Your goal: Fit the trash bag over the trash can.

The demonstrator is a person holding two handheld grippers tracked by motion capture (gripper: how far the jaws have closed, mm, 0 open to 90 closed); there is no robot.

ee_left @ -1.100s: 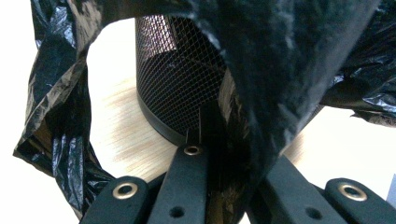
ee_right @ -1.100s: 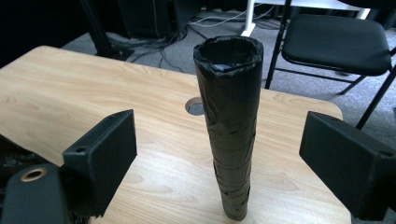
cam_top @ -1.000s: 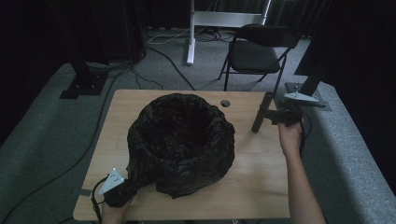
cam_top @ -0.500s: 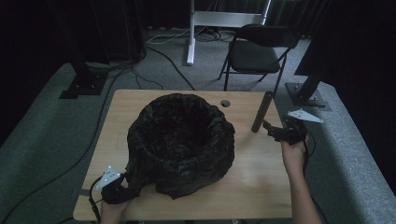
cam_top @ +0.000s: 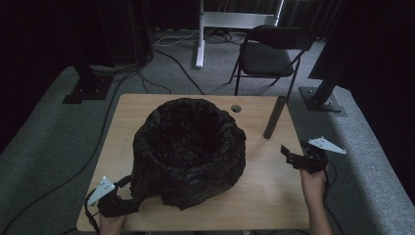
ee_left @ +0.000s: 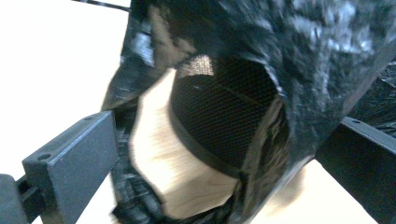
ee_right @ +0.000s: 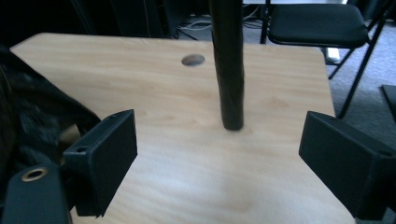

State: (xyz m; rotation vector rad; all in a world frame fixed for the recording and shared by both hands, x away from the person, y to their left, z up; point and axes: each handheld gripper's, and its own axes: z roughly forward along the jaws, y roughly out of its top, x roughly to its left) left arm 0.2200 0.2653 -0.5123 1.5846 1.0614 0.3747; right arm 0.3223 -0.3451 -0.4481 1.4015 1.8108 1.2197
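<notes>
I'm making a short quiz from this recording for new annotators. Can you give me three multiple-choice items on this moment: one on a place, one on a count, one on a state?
1. Where does the black roll stand?
A. inside the basket
B. on the table, right of the basket
C. on the chair

2. How many round holes show in the tabletop?
A. one
B. three
C. five

3. How do the right gripper jaws stand?
A. shut on the roll
B. shut on the bag
C. open, holding nothing

B: it stands upright right of the bag-lined basket.
A: one hole near the far edge.
C: the right gripper view shows a wide gap.
</notes>
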